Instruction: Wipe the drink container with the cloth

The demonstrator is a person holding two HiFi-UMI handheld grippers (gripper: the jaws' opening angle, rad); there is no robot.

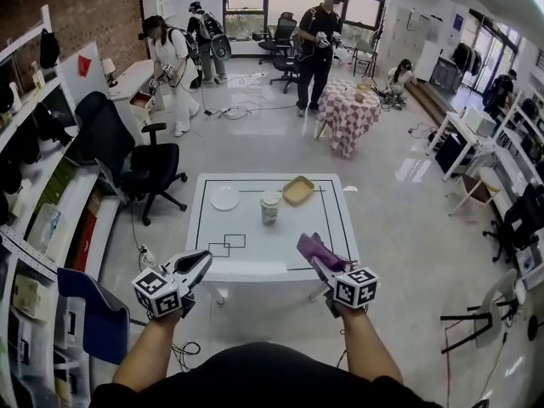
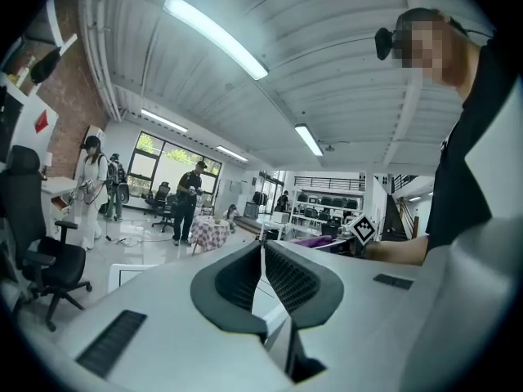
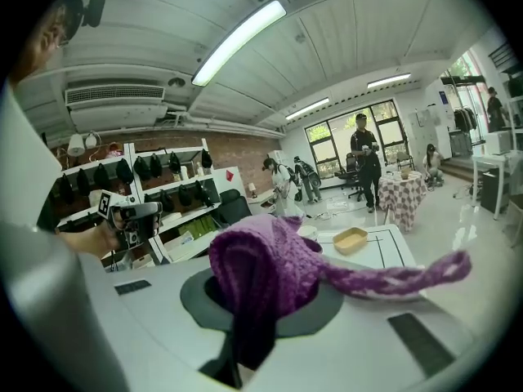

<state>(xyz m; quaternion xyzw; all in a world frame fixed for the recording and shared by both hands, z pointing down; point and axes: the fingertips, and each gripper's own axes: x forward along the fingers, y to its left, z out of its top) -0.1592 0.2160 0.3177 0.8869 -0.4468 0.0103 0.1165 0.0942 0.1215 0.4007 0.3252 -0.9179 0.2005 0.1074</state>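
Observation:
A pale drink container [image 1: 270, 207] stands upright near the middle of the white table [image 1: 255, 253]. My right gripper [image 1: 311, 251] is shut on a purple knitted cloth [image 3: 270, 268], held above the table's near right edge, well short of the container. The cloth [image 1: 316, 250] bunches over the jaws and one strip trails off to the right. My left gripper [image 1: 201, 262] is shut with nothing between its jaws, raised above the table's near left corner. In the left gripper view its dark pads [image 2: 282, 278] meet in a thin line.
A white plate [image 1: 225, 198] lies at the table's far left and a tan tray [image 1: 298, 190] at the far right. A black office chair [image 1: 136, 164] stands left of the table, a blue chair [image 1: 89, 313] nearer me. Several people stand farther back by a checkered table [image 1: 348, 113].

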